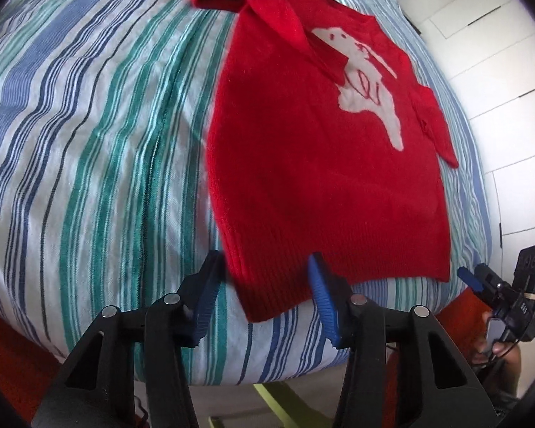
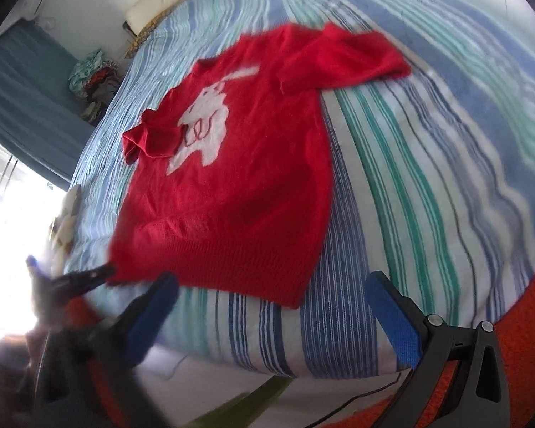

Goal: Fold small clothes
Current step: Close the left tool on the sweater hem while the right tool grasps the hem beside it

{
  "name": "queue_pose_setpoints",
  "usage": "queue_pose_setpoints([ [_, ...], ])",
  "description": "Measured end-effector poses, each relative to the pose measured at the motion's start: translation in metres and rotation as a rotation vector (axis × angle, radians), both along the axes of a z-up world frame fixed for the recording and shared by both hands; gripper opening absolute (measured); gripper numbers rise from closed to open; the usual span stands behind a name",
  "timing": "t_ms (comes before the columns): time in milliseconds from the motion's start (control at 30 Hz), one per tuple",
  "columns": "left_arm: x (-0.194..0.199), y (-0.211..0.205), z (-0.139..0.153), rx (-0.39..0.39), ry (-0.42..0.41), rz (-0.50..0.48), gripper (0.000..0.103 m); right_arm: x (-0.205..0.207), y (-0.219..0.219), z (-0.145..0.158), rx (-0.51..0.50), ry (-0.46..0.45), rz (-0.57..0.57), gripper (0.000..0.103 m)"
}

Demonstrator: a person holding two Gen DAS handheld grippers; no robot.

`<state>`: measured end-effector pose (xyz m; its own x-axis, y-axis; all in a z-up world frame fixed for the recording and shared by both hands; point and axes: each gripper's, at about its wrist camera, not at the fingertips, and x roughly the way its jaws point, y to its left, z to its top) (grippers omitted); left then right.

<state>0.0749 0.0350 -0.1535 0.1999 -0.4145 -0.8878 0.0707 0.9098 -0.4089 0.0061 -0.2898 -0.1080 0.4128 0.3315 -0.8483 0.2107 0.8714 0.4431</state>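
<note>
A small red knit sweater (image 1: pixel 314 149) with a white animal figure lies flat on the striped bed cover; it also shows in the right wrist view (image 2: pixel 232 185). Both short sleeves are folded in over the chest. My left gripper (image 1: pixel 264 285) is open, its blue-padded fingers straddling the sweater's near hem corner without closing on it. My right gripper (image 2: pixel 271 306) is open and empty, just short of the hem's other corner. The right gripper also shows at the lower right of the left wrist view (image 1: pixel 481 281), and the left gripper shows blurred at the left of the right wrist view (image 2: pixel 67 278).
The blue, green and white striped bed cover (image 1: pixel 89 142) spreads to all sides. An orange-red blanket (image 2: pixel 524 321) hangs at the bed's near edge. White cupboard doors (image 1: pixel 499 53) stand beyond the bed. A pile of clothes (image 2: pixel 92 78) sits by a blue curtain.
</note>
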Motion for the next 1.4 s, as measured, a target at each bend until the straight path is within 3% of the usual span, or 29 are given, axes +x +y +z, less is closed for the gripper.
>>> queue_pose_setpoints([
  [100,0.001,-0.013,-0.002,0.032,-0.011,-0.043,0.05,0.011,-0.003,-0.024,0.104,0.017,-0.021,0.094],
  [200,0.002,-0.021,-0.001,0.047,-0.013,-0.07,0.045,0.022,-0.006,-0.051,0.187,0.071,-0.051,0.06],
  [267,0.002,-0.02,-0.002,0.042,-0.002,-0.082,0.005,0.024,-0.007,-0.06,0.211,0.092,-0.056,0.006],
  [367,0.0,-0.012,0.001,0.026,0.003,-0.055,0.004,0.023,-0.009,-0.059,0.184,0.124,-0.041,0.004],
  [533,-0.016,0.009,0.029,-0.011,-0.023,-0.012,0.003,0.013,-0.021,-0.017,0.09,0.092,0.012,0.004],
  [600,-0.02,0.009,0.027,0.011,-0.005,-0.012,0.003,0.01,-0.021,-0.008,0.072,0.097,0.031,0.004],
  [700,-0.022,0.008,0.008,0.078,0.038,-0.018,0.003,0.012,-0.011,-0.023,0.014,0.165,0.088,0.003],
  [800,-0.021,0.013,0.003,0.08,0.064,-0.003,0.003,0.012,-0.011,-0.05,-0.004,0.242,0.094,0.003],
  [1133,-0.014,-0.002,-0.015,0.198,0.066,-0.04,0.003,0.023,0.004,-0.06,-0.113,0.275,0.13,0.003],
  [1400,-0.009,-0.017,-0.024,0.239,0.069,-0.044,0.005,0.031,0.009,-0.066,-0.138,0.285,0.132,0.003],
])
